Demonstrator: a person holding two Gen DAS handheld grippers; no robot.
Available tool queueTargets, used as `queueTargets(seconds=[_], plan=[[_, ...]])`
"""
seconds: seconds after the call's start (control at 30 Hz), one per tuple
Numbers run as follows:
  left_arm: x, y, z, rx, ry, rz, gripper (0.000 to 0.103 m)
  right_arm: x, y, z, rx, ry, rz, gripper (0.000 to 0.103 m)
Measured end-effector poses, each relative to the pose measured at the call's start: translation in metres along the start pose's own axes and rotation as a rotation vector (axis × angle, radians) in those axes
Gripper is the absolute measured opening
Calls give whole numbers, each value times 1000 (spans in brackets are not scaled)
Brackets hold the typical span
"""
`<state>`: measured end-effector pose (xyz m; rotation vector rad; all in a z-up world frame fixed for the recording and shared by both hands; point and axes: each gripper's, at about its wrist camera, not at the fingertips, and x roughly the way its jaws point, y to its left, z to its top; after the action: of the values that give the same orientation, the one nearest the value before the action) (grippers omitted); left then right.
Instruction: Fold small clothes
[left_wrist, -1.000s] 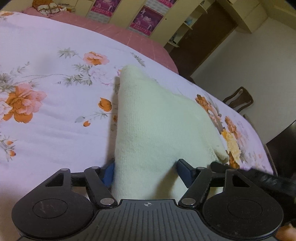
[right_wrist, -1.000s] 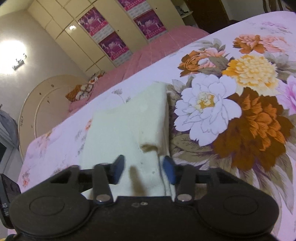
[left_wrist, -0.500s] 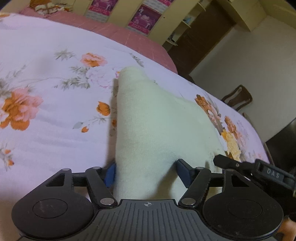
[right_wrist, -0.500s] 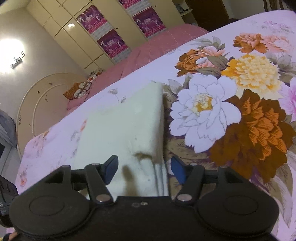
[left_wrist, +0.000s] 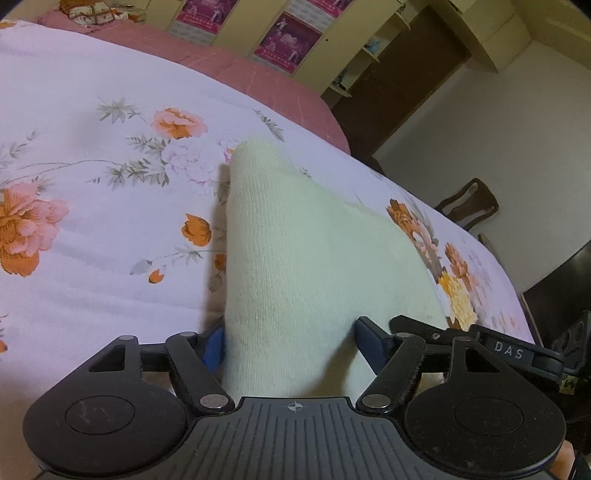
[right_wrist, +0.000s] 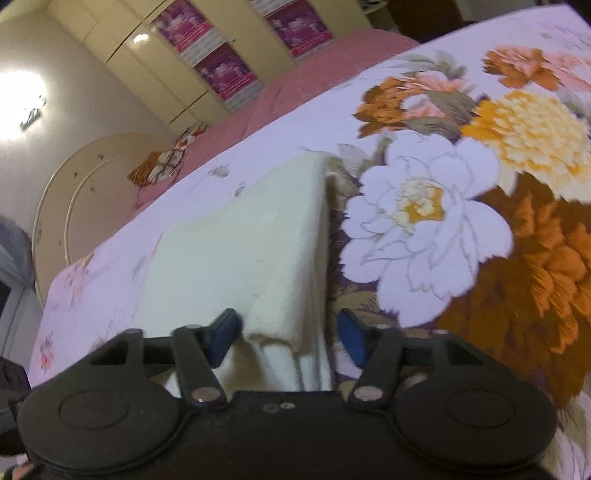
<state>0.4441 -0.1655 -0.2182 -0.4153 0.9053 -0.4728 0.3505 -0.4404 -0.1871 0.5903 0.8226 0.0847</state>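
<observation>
A small cream knitted garment (left_wrist: 306, 266) lies folded on the floral bed sheet (left_wrist: 92, 229). Its near end runs between the wide-open fingers of my left gripper (left_wrist: 291, 341); the left blue pad is partly hidden under the cloth. In the right wrist view the same garment (right_wrist: 251, 251) shows layered edges at its near corner. My right gripper (right_wrist: 288, 332) is open, with its pads standing apart on either side of that corner. The right gripper also shows at the lower right of the left wrist view (left_wrist: 480, 339).
The bed sheet (right_wrist: 443, 229) has large orange, yellow and white flowers. A pink blanket (left_wrist: 258, 81) lies beyond it, with wardrobes behind. A wooden chair (left_wrist: 469, 203) and dark furniture stand by the bed's right side. A round headboard (right_wrist: 85, 184) is at the left.
My right gripper's jaws have opened wider around the garment's corner and let the cloth go. It has moved further into the left wrist view. The left gripper stays open around the near end.
</observation>
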Motion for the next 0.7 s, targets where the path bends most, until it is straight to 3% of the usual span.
queueTargets(seconds=[0.23,0.47,0.7], plan=[[2,-3,3,-11,15,-1,59,3,1,3,-1,6,17,40],[11,-11,3,24,26,12,55,9,2,2,-1,-19,13,44],[3,-22,6,85,24,22,42,2,12,-3,-28,-56,-1,32]])
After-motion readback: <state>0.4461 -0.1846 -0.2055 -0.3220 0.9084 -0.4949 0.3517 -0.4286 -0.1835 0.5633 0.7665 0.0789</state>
